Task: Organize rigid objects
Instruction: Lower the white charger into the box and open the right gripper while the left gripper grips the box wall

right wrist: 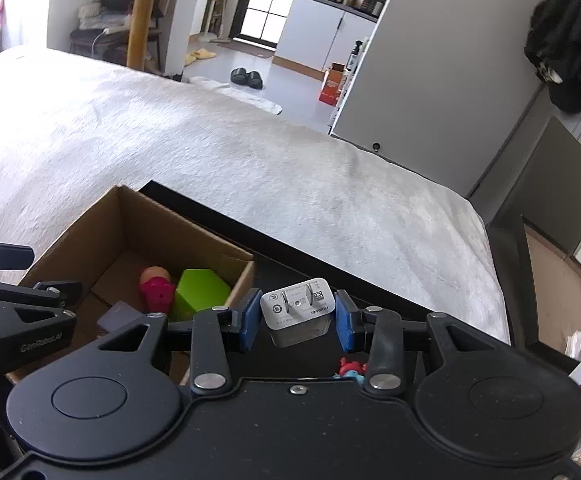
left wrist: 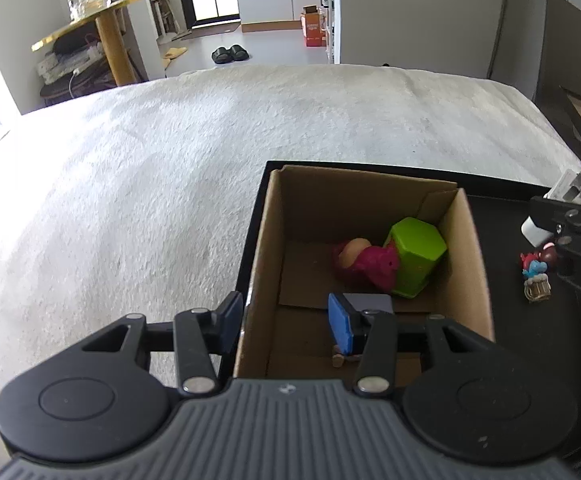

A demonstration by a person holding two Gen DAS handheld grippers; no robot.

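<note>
Cardboard box (left wrist: pixel 370 216) sits on a black counter (left wrist: pixel 502 240) laid on the bed (left wrist: pixel 130 184). We hold our left claw (left wrist: pixel 286 316) open, straddling the box's near left wall. Inside the box, at its far right, lie a green block (left wrist: pixel 418 256) and a pink toy (left wrist: pixel 366 264). Our right claw (right wrist: pixel 296 320) grips a white charger (right wrist: pixel 298 312) just right of the box. A small figurine (left wrist: pixel 536 276) stands on the counter nearby.

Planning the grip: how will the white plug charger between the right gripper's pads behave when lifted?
The white plug charger looks rigid and smooth-sided, so it may slip between the blue pads. Its boxy shape probably won't roll. Likely light.
</note>
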